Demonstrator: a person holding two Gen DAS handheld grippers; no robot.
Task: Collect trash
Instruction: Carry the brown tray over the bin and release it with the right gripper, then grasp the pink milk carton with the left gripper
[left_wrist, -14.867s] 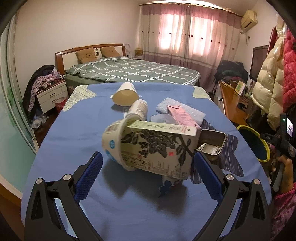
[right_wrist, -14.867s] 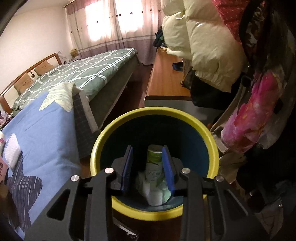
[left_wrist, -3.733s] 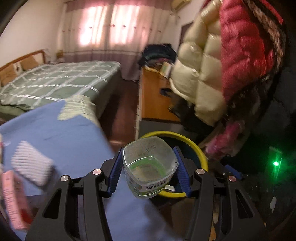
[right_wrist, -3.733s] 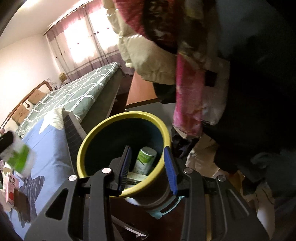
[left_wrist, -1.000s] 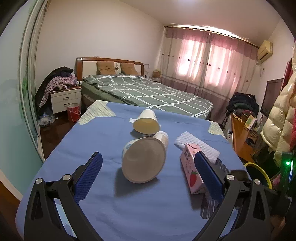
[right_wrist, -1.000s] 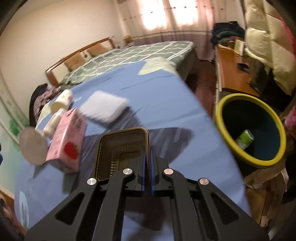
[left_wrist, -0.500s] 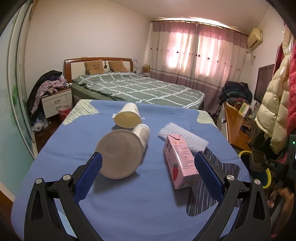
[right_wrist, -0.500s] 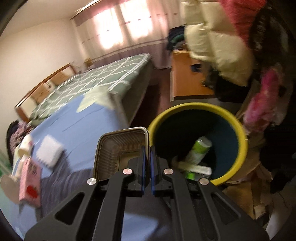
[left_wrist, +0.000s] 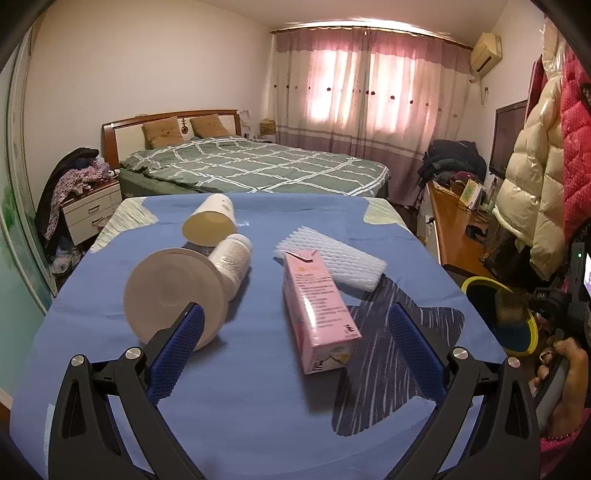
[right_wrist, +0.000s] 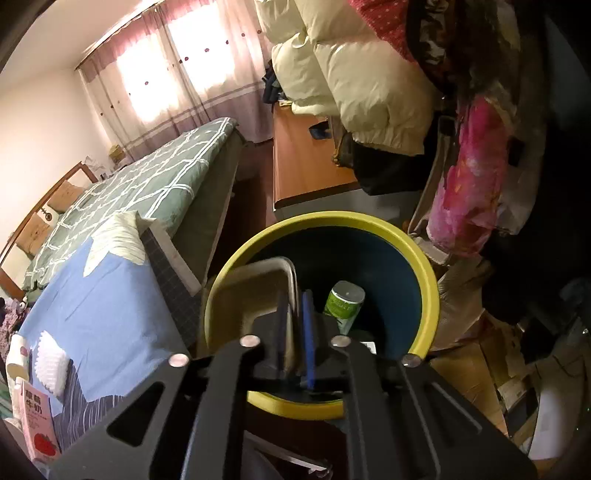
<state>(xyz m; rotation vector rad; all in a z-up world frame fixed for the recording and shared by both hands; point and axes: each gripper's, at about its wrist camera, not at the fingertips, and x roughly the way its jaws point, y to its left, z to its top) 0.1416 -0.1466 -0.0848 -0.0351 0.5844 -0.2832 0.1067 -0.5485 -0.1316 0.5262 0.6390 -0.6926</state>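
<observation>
- Got the right tongs (right_wrist: 295, 325) pointing down into the yellow-rimmed trash bin (right_wrist: 424, 280), with the brown plastic tray (right_wrist: 251, 295) hanging edge-on between the jaws.
- Jaws there have just been opening: only a narrow gap, tray rim in it, pads looking slack on it rather than clamped. Tray's blurry, so probably slipping free, but can't swear to that.
- Sits over the near-left part of the bin mouth, partly across the rim, flat face towards the table side. Green bottle (right_wrist: 345, 301) already down inside, just right of the tongs.
- Over to the left tongs (left_wrist: 295, 314): spread wide, grasping nothing, aimed down at the blue-covered table (left_wrist: 258, 406).
- Key bit for the next grab: pink strawberry milk carton (left_wrist: 317, 306) lying flat right between the two fingers, a bit closer to the right-hand one.
- Long axis runs away from the tongs, far end leaning slightly left, so pretty much in line with the pointing direction. Closing across the narrow width looks like the easy play.
- Clearly the left hand's job, being right on top of it, with the right one off at the bin.
- Worth watching the big paper bowl (left_wrist: 173, 291) right by the left finger, plus the foam net (left_wrist: 332, 258) touching the carton's far end.
</observation>
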